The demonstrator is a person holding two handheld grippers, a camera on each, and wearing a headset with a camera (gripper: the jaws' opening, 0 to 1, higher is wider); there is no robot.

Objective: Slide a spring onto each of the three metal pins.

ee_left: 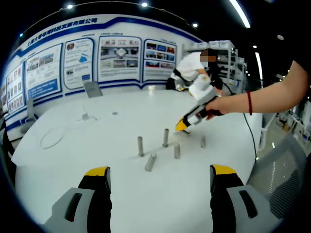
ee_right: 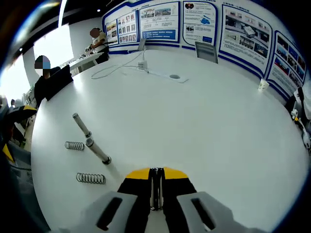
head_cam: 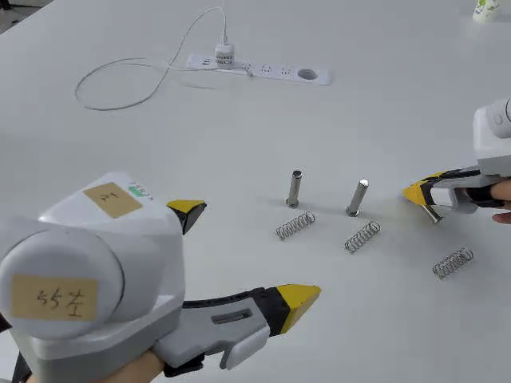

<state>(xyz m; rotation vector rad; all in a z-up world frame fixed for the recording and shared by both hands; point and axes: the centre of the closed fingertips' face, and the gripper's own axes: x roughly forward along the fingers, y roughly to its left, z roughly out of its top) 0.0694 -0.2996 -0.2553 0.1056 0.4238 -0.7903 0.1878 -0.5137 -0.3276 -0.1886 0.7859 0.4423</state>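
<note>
Two metal pins (head_cam: 295, 188) (head_cam: 357, 197) stand upright mid-table. A spring lies just in front of each (head_cam: 295, 225) (head_cam: 362, 236), and a third spring (head_cam: 453, 262) lies further right. My right gripper (head_cam: 421, 192) is at the right, shut on a third pin (head_cam: 432, 213) whose tip points down at the table. In the right gripper view that pin (ee_right: 155, 189) sits between the closed jaws of the right gripper (ee_right: 155, 171). My left gripper (head_cam: 243, 253) hovers open and holds nothing at the near left, its fingers wide apart. In its own view the left gripper (ee_left: 160, 172) faces the pins (ee_left: 140, 145).
A white power strip (head_cam: 259, 70) with a plugged charger (head_cam: 224, 54) and a looping white cable (head_cam: 128, 80) lies at the far side. A small object (head_cam: 485, 9) sits at the far right corner. People stand beyond the table (ee_left: 192, 68).
</note>
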